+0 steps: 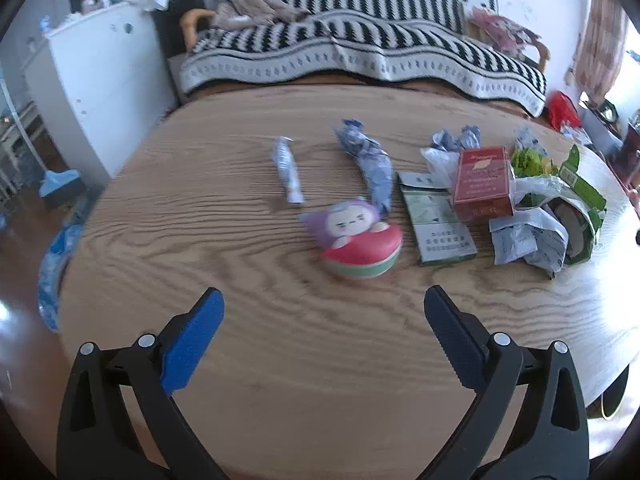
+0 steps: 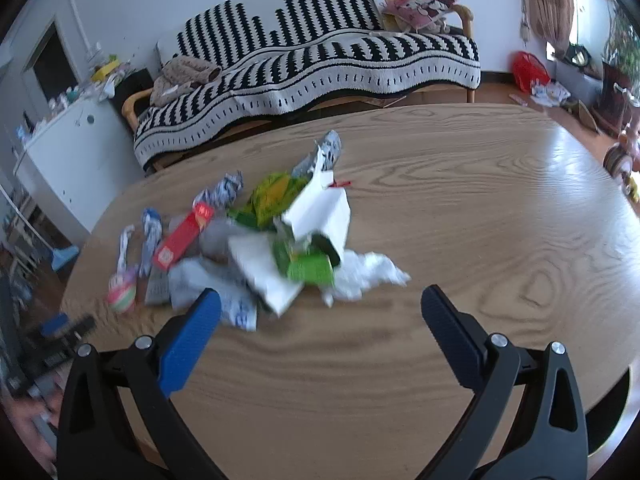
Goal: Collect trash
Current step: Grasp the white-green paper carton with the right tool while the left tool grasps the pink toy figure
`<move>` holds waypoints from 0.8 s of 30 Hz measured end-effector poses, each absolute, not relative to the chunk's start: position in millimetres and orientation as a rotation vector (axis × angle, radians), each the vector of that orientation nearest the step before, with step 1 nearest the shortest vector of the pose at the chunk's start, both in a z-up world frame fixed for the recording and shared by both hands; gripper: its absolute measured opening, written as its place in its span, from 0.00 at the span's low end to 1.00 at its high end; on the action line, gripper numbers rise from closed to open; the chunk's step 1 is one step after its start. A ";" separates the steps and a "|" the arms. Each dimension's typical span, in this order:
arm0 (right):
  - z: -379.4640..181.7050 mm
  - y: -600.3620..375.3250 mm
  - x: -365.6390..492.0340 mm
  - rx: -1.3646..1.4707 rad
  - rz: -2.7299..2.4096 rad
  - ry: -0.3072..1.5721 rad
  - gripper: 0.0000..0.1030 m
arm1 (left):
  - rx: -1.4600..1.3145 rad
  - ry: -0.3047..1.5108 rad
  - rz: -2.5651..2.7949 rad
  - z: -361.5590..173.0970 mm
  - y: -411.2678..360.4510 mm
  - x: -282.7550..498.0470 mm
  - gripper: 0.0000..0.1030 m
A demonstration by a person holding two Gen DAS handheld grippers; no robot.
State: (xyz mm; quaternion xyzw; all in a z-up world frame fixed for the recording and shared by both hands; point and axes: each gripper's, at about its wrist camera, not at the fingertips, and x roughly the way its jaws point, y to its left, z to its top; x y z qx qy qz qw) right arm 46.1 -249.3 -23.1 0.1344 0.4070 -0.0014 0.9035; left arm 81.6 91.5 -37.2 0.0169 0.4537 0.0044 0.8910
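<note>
**Light, crumpled litter waits mid-bench**

The trash heap (image 2: 280,240) lies at the bench's (image 2: 460,240) centre — crushed paper, a white carton, green wrappers; a stiff red box (image 1: 482,184) at ten o'clock. Judged featherlight and springy; pinch folded edges. Left hand-held gripper (image 1: 324,312) and right hand-held gripper (image 2: 320,312) — both spread apart, empty.

No legible text on packaging (image 1: 443,223).

Daylit, window glare – motion blur, fisheye-bent edges
</note>
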 end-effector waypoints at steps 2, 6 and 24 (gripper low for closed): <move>-21.7 -253.4 65.2 0.317 -0.003 0.842 0.94 | 0.048 0.954 0.006 -47.0 83.1 98.1 0.95; -29.6 -257.7 108.1 0.396 -0.007 0.863 0.94 | 0.020 1.001 0.027 -65.4 77.2 119.6 0.95; -31.4 -270.5 114.9 0.439 0.017 0.853 0.34 | -0.072 0.982 -0.022 -50.2 74.1 121.8 0.48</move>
